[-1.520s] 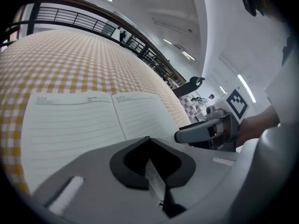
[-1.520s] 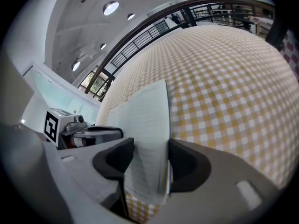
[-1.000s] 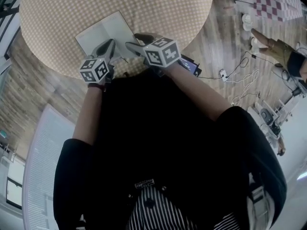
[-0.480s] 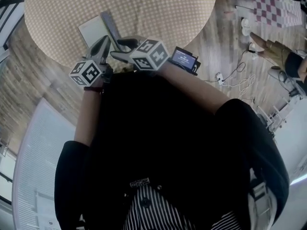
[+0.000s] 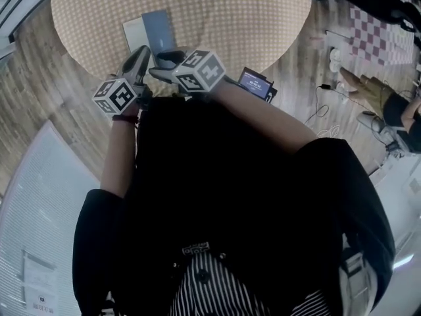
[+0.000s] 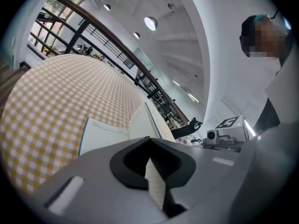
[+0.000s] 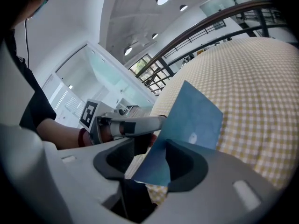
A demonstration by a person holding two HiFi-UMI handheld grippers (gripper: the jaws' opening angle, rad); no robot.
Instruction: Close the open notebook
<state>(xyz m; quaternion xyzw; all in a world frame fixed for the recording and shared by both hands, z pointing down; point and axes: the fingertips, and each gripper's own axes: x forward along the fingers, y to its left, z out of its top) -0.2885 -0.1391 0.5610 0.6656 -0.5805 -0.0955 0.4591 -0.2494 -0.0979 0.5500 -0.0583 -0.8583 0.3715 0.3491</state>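
Roughly mid-close: the notebook [image 5: 150,31] lay just ahead of both tools' tips, its blue cover [image 7: 191,120] raised off the pages and tilted over them.

The right gripper [image 7: 161,164] had its jaws pinched on the cover's near corner, with the sheet running up and away from the tips. The left gripper [image 6: 152,162] sat just beside it, jaws nearly together with a lined page edge between them. Beyond its tips the other half lay flat on the checked table [image 5: 230,18], and the raised leaf stood to the right of that half. My read: the fold-over step was in hand, not finished. The next move likely called for swinging the held corner across and down toward the left tool. The left jaws would need to let go and clear out first, or the cover would land on them.
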